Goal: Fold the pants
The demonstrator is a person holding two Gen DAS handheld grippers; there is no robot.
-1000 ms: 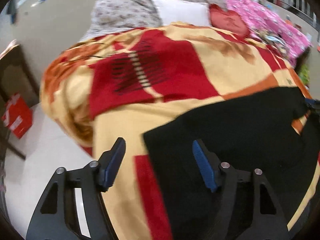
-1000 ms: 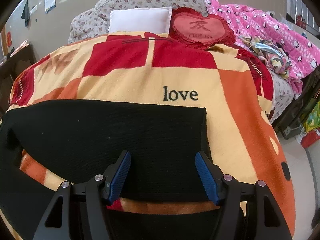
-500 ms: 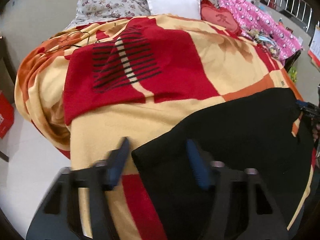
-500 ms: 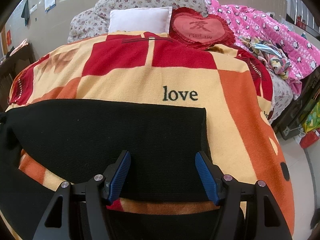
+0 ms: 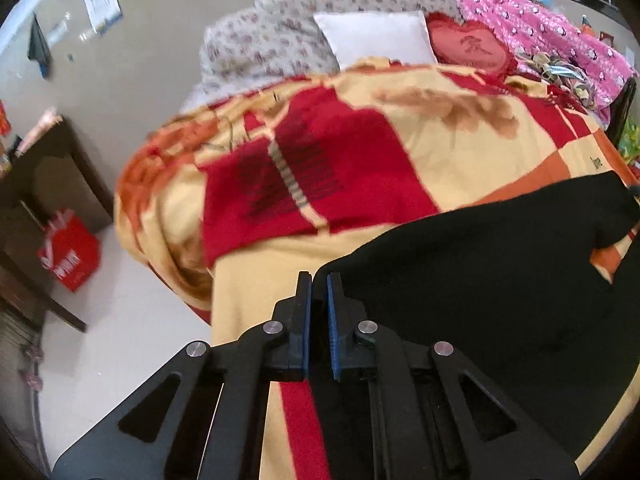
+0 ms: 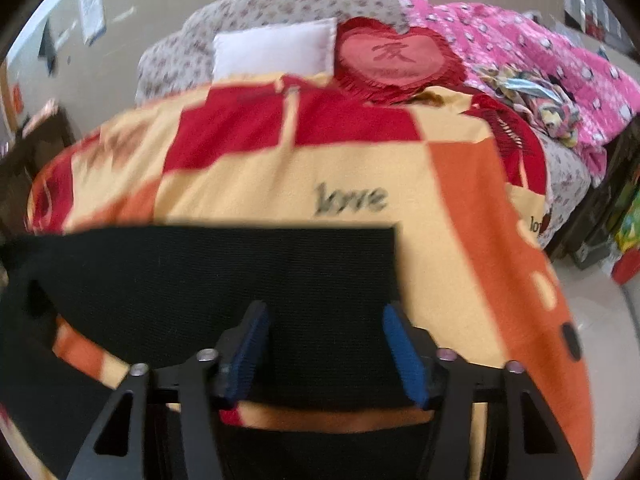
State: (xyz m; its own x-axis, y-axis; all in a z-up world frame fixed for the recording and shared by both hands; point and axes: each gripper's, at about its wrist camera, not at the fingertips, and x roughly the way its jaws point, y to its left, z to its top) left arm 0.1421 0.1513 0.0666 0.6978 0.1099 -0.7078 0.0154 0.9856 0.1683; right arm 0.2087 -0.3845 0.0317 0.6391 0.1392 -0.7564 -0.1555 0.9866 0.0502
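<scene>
Black pants [image 5: 480, 280] lie spread across a red, yellow and orange blanket [image 5: 360, 148] on a bed. My left gripper [image 5: 319, 280] is shut on the pants' left corner edge, with black cloth between its blue pads. In the right wrist view the pants [image 6: 200, 276] show two legs with a strip of blanket between them. My right gripper [image 6: 324, 316] is open and hovers just over the far leg near its right end, blurred by motion.
A white pillow [image 5: 376, 36], a red heart cushion [image 6: 396, 56] and a pink quilt [image 6: 540, 52] sit at the head of the bed. A dark wooden table [image 5: 36, 184] and a red bag [image 5: 70, 254] stand on the floor at left.
My left gripper has closed from open onto the corner of the pants. My right gripper stays open and has shifted slightly, blurring the view.
</scene>
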